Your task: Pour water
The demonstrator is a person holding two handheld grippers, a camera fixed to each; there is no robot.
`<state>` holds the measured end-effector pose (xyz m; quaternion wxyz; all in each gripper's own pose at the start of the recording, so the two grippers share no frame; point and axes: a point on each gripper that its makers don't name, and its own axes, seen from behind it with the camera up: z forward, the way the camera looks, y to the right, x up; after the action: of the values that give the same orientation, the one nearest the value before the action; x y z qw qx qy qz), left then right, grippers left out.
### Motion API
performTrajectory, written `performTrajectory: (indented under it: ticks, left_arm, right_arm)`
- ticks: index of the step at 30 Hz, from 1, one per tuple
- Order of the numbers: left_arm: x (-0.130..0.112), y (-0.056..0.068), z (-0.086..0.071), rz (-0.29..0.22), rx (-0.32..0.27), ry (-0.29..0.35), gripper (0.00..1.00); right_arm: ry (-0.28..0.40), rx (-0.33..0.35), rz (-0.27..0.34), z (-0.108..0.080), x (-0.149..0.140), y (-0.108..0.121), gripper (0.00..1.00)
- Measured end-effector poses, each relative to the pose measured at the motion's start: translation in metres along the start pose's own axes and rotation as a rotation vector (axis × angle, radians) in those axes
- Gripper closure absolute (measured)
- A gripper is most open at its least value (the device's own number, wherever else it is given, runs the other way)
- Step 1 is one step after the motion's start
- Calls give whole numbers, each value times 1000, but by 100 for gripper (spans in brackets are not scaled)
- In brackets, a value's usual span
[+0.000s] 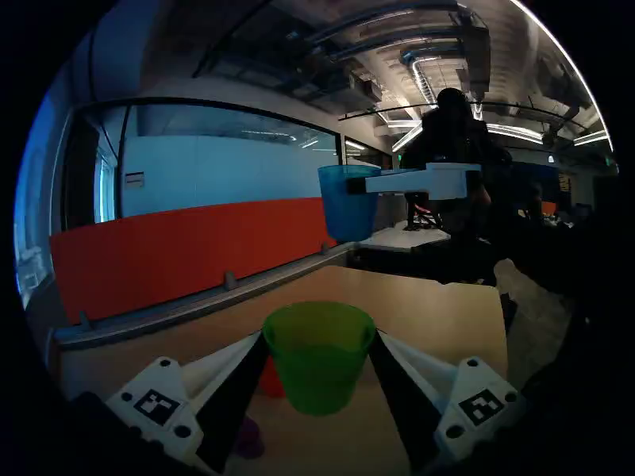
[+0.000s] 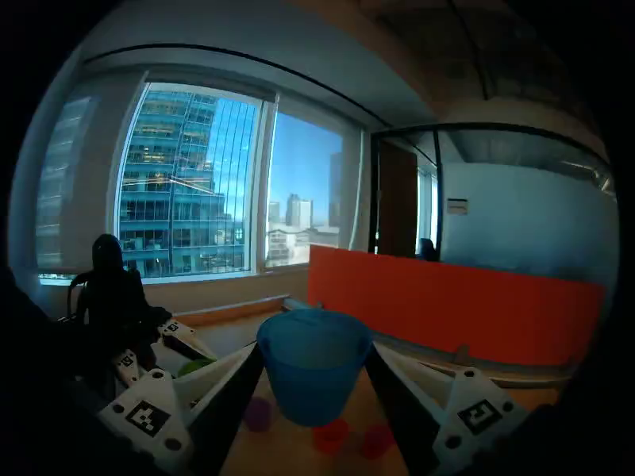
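The left gripper (image 1: 317, 343) has the green cup (image 1: 319, 369) squarely between its jaws. Both fingers (image 1: 238, 381) press on the cup's sides, parted just to cup width. The cup rides upright, mouth up, clear of the table (image 1: 444, 317) beneath. Whether there's water in it can't be told from this angle.

Under the jaws, down and left of the green cup, a red cup (image 1: 271, 382) sits on the table. Closer to the base of the left finger there's a purple cup (image 1: 250, 438).

Ahead of the jaws, above them and a touch right, the blue cup (image 1: 345, 210) hangs in the air, upright. The right gripper (image 1: 349, 189) has it, one white finger reaching in across the rim from the right. An orange partition (image 1: 182, 254) runs along the far table edge, left of the jaws.

In the right gripper view, the blue cup sits dead centre between the jaws. Both fingers are tight against its sides, spread only as wide as the cup, which is level with its mouth up. Low and left of these jaws, well apart, the left gripper shows with a sliver of green cup beside it. A window (image 2: 198, 182) looms up and to the left.
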<state>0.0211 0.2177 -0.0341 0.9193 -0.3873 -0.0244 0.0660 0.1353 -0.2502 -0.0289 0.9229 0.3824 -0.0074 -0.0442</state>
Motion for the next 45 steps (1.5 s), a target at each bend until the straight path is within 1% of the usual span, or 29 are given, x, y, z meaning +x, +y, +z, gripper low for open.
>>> performTrajectory:
  ticks: [6, 11, 20, 23, 32, 41, 45]
  left_arm:
    - [-15, 1, 1, -5, -4, -31, 14]
    - [-30, 1, 2, -13, -10, -57, 14]
    - [-50, 4, 4, -19, -22, -98, 14]
    - [-57, 6, 5, -17, -27, -114, 14]
    - [-85, 12, 12, -3, -40, -191, 14]
    - [-116, 17, 21, -3, -62, -268, 14]
    - [-130, 19, 23, 11, -70, -303, 14]
  right_arm:
    - [-31, -2, 0, -11, -26, 6, 11]
    - [-45, -6, -19, -18, -44, 7, 11]
    - [-81, 17, -29, -26, -76, 4, 10]
    - [-100, 21, -39, -27, -91, 3, 10]
    - [-181, 51, -36, -29, -141, -2, 10]
    - [-258, 64, -29, -27, -182, 3, 10]
    - [-300, 77, -35, -26, -202, 3, 10]
